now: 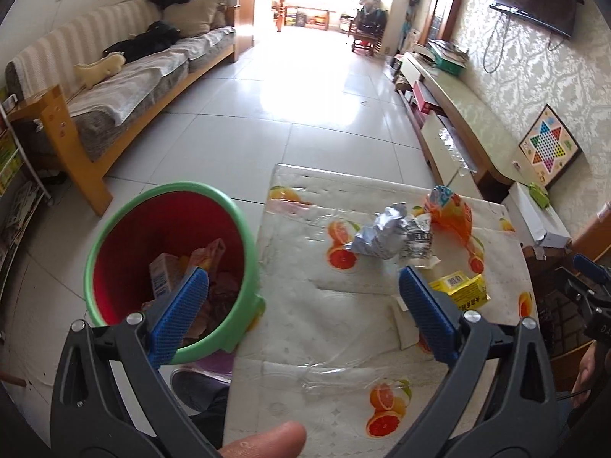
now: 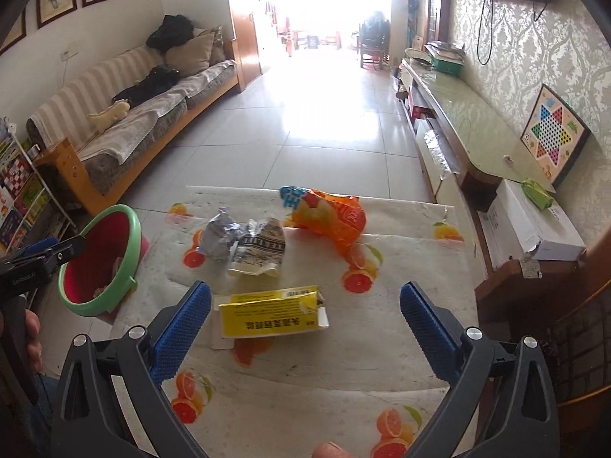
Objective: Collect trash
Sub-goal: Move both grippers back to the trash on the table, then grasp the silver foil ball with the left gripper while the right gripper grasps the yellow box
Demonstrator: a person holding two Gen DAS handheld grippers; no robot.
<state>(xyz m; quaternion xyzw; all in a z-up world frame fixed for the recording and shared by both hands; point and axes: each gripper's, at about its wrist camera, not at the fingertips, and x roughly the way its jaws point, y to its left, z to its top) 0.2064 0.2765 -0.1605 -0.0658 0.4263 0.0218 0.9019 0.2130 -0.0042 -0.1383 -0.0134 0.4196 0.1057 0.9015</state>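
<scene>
1. Trash bin [image 1: 244,252]: red inside, green rim, standing on the floor just left of the table's left edge. Contents: a small carton [image 1: 162,278], upright against the near-left wall; a pinkish wrapper [image 1: 210,253] beside it; further crumpled scraps below, too blurred to tell apart.
2. Left gripper [image 1: 301,286]: blue-padded fingers spread wide, holding nothing; left finger over the bin mouth, right finger over the table.
3. Table [image 2: 412,343]: white cloth printed with orange slices under a clear plastic sheet. Bears items 4 to 7.
4. Silver foil wrapper [image 2: 219,242]: crumpled, far-left on the table.
5. Printed paper bag [image 2: 263,250]: crumpled, touching the foil wrapper's right side.
6. Yellow box [image 2: 269,311]: flattened, open at its right end, nearest of the litter, lying between the right gripper's fingers.
7. Orange snack bag [image 2: 328,215]: far side, right of the paper bag.
8. Right gripper [image 2: 305,303]: fingers wide apart, empty, above the table's near half.
</scene>
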